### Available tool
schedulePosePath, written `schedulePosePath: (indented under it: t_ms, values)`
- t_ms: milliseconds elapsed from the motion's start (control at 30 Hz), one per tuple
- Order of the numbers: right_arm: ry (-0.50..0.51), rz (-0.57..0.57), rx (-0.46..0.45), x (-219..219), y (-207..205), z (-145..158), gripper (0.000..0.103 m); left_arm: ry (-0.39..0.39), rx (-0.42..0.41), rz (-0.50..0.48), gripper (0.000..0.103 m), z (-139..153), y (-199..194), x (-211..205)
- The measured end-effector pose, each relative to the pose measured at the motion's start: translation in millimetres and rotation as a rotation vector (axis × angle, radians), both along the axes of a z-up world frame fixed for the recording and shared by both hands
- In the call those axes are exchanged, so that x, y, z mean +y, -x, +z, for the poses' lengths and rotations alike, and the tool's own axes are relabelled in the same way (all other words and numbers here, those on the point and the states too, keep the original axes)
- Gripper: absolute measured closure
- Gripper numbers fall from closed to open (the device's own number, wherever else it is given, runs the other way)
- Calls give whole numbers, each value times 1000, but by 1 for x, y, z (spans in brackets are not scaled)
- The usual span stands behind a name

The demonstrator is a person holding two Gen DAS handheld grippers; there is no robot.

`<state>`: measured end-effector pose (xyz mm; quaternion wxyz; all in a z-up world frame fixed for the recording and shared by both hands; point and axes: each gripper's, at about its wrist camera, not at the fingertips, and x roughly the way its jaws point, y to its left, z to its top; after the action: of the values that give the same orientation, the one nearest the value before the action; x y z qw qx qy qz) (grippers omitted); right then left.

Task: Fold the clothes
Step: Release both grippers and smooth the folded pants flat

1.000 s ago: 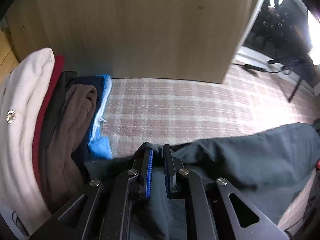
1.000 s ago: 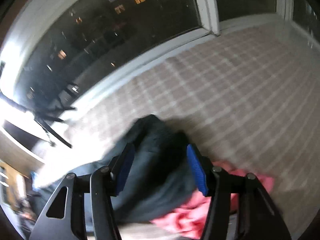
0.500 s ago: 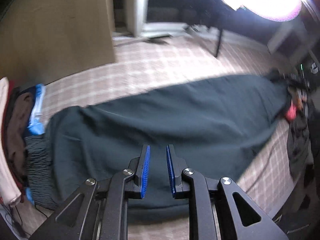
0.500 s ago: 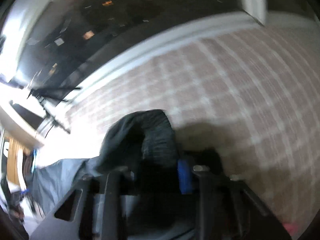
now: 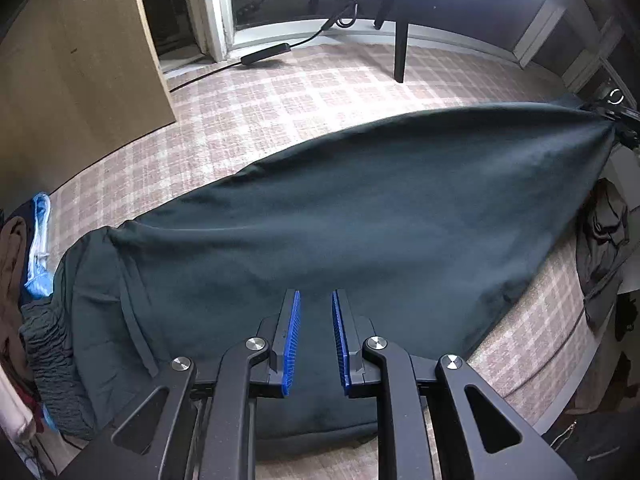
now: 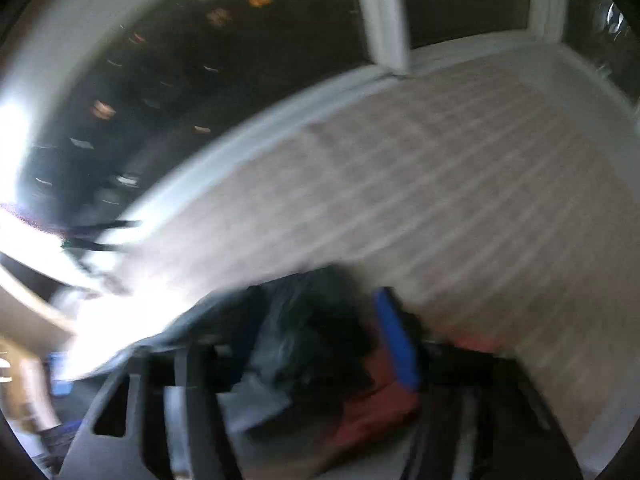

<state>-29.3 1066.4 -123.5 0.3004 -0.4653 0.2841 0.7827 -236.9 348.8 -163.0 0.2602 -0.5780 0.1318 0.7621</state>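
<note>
A dark green garment (image 5: 360, 216) lies stretched across the plaid surface in the left wrist view, its gathered waistband (image 5: 52, 360) at the left. My left gripper (image 5: 316, 320) hovers over its near edge, jaws a little apart and empty. At the far right the cloth is pulled to a point where my right gripper (image 5: 612, 118) holds it. The right wrist view is blurred: my right gripper (image 6: 316, 320) has bunched dark cloth (image 6: 312, 320) between its blue pads (image 6: 396, 344).
A pile of folded clothes (image 5: 20, 280) in brown, blue and white sits at the left edge. A wooden panel (image 5: 72, 80) stands behind. A black stand leg (image 5: 400, 52) and a cable (image 5: 260, 54) lie near the window. A red garment (image 6: 372, 408) lies under my right gripper.
My left gripper let go of the green garment and lifted back from it. My right gripper closed on the far end and pulled it out to the right, stretching the cloth flat.
</note>
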Motion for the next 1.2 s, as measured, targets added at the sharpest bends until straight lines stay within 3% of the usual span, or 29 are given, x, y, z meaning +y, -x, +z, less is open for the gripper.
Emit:
schedulePosePath:
  t_ms: [67,100,133,167,267,400,467,533,600,667,700,800,967,1067,1200]
  values:
    - [-7,-45,-59,14,2,-17,42,7,-2,-2,87,-3,2,-1]
    - [9,-55,-49,17,0,-23,42,13,-1,-5,87,-4,3,-1]
    - [32,-21,18,15,-2,-23,42,19,0,-7,87,-4,3,-2]
    - [44,41,81,8,-1,-21,42,23,0,-7,87,-5,3,-4]
    - [-32,212,56,-20,19,-18,42,33,-11,2,86,-11,9,-9]
    - [-41,456,74,-73,56,-22,42,24,-48,21,86,-24,22,-12]
    - [4,581,57,-105,81,-39,42,12,-66,30,86,-30,28,-13]
    - [-1,676,-28,-134,105,-68,42,1,-80,27,86,-35,33,-12]
    - [-109,684,-110,-144,122,-90,43,-1,-86,23,86,-39,37,-12]
    - [-225,580,-164,-132,137,-108,43,8,-80,40,86,-41,42,-15]
    - [-224,513,-172,-122,139,-111,48,1,-79,52,86,-39,42,-19]
    - [-83,437,-18,-112,122,-91,50,-16,-57,58,86,-24,33,-35]
    - [50,645,116,-189,77,-45,49,8,-34,13,83,1,-20,-63]
    - [139,755,114,-256,65,-58,49,-26,-71,-25,77,-4,-62,-69]
    - [219,836,133,-313,93,-73,49,-63,-133,-29,77,-26,-93,-70]
